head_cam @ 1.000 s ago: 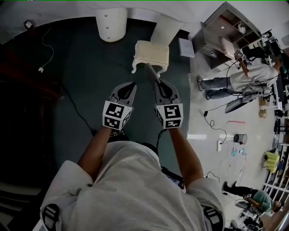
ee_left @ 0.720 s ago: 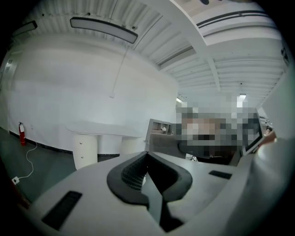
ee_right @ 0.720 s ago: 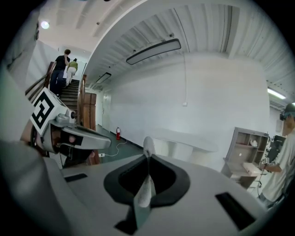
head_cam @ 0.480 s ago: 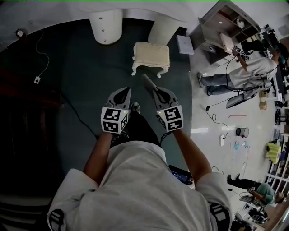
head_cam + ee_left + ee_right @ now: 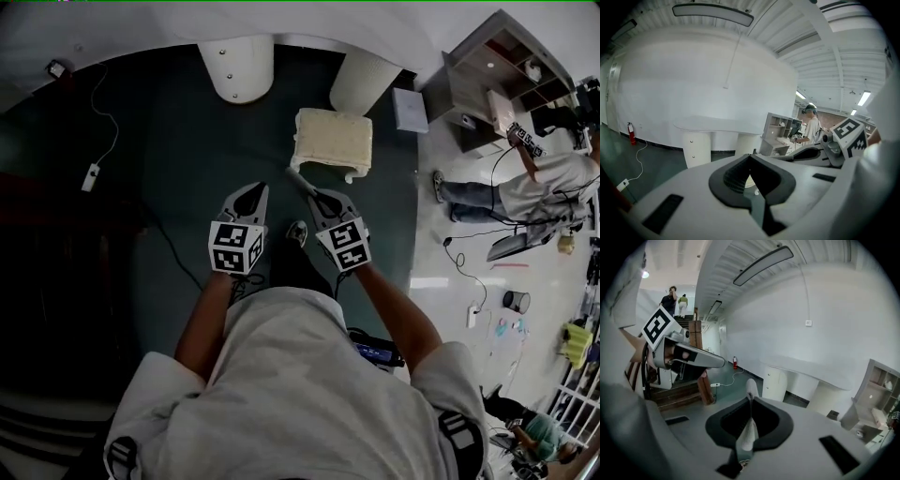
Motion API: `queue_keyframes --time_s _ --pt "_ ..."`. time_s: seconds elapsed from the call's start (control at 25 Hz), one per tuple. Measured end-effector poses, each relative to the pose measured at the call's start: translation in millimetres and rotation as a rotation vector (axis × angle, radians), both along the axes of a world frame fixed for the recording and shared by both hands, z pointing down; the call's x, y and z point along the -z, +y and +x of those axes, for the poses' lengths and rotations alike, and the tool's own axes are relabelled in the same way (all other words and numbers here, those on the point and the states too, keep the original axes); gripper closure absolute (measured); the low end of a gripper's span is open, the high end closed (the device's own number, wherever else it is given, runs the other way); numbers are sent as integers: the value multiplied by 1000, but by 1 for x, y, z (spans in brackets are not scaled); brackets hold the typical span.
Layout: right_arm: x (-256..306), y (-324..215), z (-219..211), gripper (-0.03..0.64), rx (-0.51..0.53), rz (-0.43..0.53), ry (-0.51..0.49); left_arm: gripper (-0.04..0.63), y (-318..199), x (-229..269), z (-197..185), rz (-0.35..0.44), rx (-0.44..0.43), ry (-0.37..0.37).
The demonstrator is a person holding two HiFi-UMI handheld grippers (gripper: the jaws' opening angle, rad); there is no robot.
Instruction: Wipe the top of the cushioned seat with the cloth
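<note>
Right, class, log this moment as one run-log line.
left tongs: shut, empty | right tongs: shut on cloth | cushioned seat: ahead, not yet wiped

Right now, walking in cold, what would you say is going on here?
A person holds a gripper in each hand, standing on a dark green floor. The right gripper is shut on a pale strip of cloth, which sticks out toward the cream cushioned seat. The cloth is not yet on the seat's top. The left gripper is shut with nothing in it.
</note>
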State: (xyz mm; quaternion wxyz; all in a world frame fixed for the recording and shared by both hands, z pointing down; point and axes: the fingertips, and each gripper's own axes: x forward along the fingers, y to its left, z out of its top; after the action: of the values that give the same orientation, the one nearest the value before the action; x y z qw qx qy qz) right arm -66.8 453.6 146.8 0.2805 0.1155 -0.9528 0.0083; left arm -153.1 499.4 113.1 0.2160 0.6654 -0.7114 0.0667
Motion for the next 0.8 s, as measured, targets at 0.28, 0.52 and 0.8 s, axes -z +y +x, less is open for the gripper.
queue_keyframes --time_s 0.28,0.52,0.8 --pt "-28 -61 -22 598 31 -94 -1 581 -95 -10 -11 -112 -44 -21" --pt "-46 -111 -20 598 -41 -176 -25 581 -162 -17 -5 -197 -141 -69" --pt "-76 -171 8 598 -252 -255 -16 581 -240 -29 19 -262 -307 -85"
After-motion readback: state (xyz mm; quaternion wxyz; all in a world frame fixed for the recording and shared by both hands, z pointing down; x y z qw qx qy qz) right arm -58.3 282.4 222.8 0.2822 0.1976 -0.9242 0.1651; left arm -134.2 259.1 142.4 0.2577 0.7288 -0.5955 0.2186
